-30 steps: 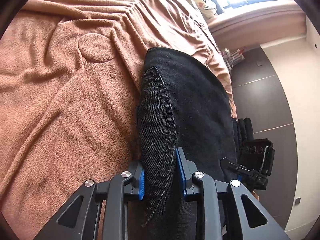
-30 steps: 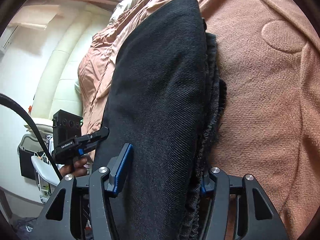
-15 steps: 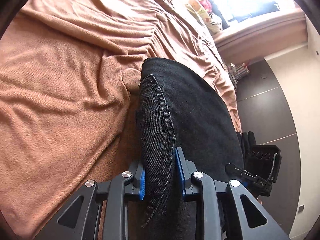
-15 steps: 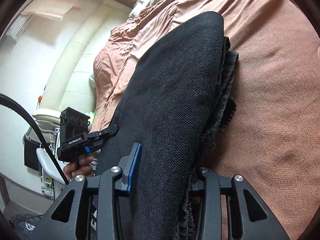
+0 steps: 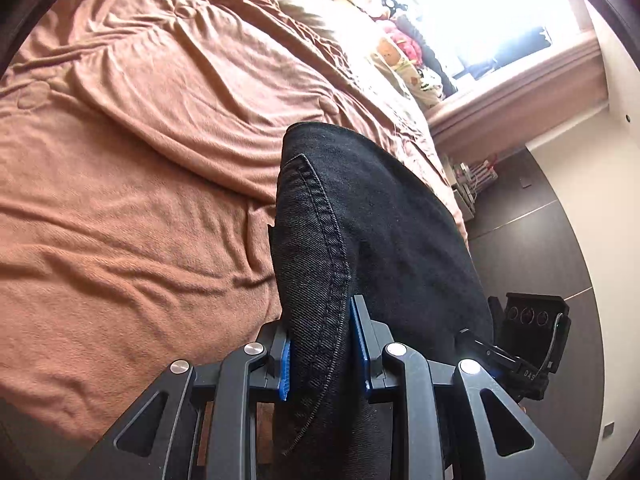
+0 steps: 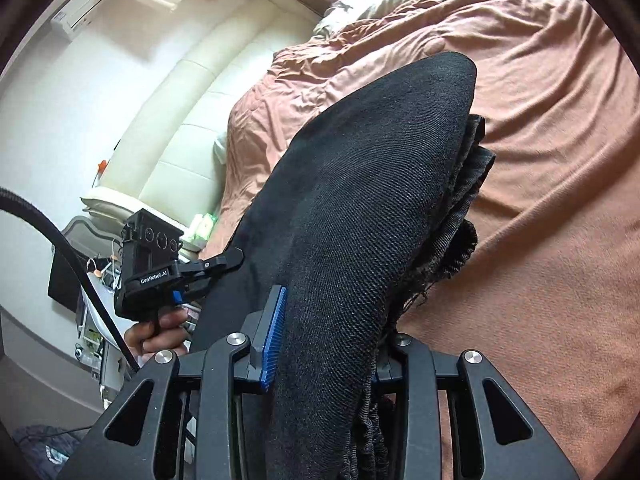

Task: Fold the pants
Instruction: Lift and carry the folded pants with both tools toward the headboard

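Note:
The black denim pants [image 5: 360, 216] hang folded in a thick bundle, lifted clear of the brown bedspread [image 5: 120, 200]. My left gripper [image 5: 322, 344] is shut on their stitched seam edge, blue pads pressing both sides. In the right wrist view the same pants [image 6: 360, 200] fill the middle, several layers stacked with a frayed edge on the right. My right gripper [image 6: 324, 344] is shut on that bundle; its right pad is hidden behind the cloth. Each view shows the other gripper, the right one [image 5: 520, 344] and the left one [image 6: 160, 268], the latter with a hand on its grip.
A cream padded headboard [image 6: 180, 120] and a white pillow [image 6: 360, 4] lie beyond the bed. A bright window with soft toys [image 5: 408, 52] on the sill sits past the bed's far edge. Dark floor [image 5: 552, 240] runs along the bedside. A black cable [image 6: 68, 256] crosses at left.
Both grippers rose with the pants, and more of the bed shows beneath. The right jaws closed from wide onto the bundle, and that gripper rolled. The left grip stayed the same.

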{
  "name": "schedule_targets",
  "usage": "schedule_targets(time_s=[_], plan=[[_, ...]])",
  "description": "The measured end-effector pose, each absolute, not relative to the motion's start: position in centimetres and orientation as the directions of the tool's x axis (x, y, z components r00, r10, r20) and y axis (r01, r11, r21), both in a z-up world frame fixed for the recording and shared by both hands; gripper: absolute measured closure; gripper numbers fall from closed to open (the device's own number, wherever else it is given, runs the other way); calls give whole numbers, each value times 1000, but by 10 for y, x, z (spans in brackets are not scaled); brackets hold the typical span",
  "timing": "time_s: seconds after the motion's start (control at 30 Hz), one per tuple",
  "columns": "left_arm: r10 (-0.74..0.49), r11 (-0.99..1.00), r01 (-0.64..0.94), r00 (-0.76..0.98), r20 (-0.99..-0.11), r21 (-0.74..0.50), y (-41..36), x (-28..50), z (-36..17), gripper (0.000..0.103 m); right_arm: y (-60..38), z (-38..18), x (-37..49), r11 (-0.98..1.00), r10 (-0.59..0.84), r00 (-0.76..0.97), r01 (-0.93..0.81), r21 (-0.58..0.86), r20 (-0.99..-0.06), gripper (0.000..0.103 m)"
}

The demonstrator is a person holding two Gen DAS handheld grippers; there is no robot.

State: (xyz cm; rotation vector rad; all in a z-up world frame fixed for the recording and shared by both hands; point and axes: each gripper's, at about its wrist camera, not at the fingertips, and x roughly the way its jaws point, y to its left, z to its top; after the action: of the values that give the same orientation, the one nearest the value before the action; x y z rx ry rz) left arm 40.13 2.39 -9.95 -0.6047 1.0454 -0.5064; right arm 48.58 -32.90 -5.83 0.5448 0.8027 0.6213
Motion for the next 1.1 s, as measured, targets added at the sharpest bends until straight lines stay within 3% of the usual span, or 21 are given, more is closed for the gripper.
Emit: schedule_targets(time_s=[0.47, 1.1], plan=[[-637, 728, 101, 463, -616, -678, 126, 423, -66, 76, -251, -40, 515, 691, 708, 543, -399, 603, -452, 72], [-553, 741, -28, 542, -634, -671, 309, 472, -106, 76, -87, -76, 631, 645, 763, 412, -517, 563, -498, 72]])
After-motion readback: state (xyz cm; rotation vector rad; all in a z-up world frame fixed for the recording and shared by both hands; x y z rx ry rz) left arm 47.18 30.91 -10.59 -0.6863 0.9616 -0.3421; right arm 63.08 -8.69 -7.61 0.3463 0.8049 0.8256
